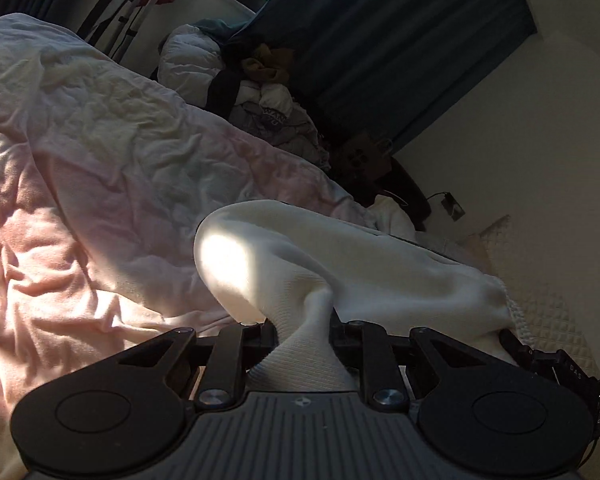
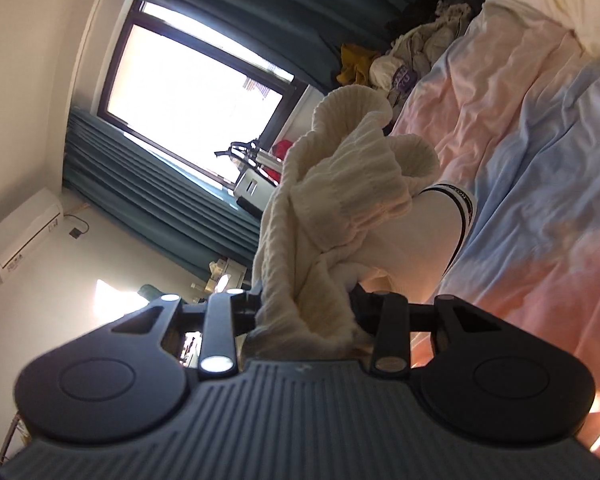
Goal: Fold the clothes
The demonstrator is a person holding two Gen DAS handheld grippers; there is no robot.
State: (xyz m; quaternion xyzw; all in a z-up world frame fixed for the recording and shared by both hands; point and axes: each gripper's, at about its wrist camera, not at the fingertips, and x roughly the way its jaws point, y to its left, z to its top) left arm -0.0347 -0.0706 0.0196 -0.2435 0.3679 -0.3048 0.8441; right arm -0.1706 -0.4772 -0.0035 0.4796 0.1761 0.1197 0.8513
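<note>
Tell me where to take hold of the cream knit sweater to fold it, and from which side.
Grip the cream knit sweater at its ribbed hem edge, coming from the side along the bed. The knit is bunched and twisted where each hand-held gripper pinches it now, so a flat, spread edge would likely fold cleaner.

Cream ribbed knit garment (image 2: pixel 332 200), pink-and-blue tie-dye bedsheet (image 2: pixel 540 152), teal curtains (image 2: pixel 140 196)

Likely a home bedroom: rumpled bed (image 1: pixel 100 152), curtained window (image 2: pixel 188 92).
</note>
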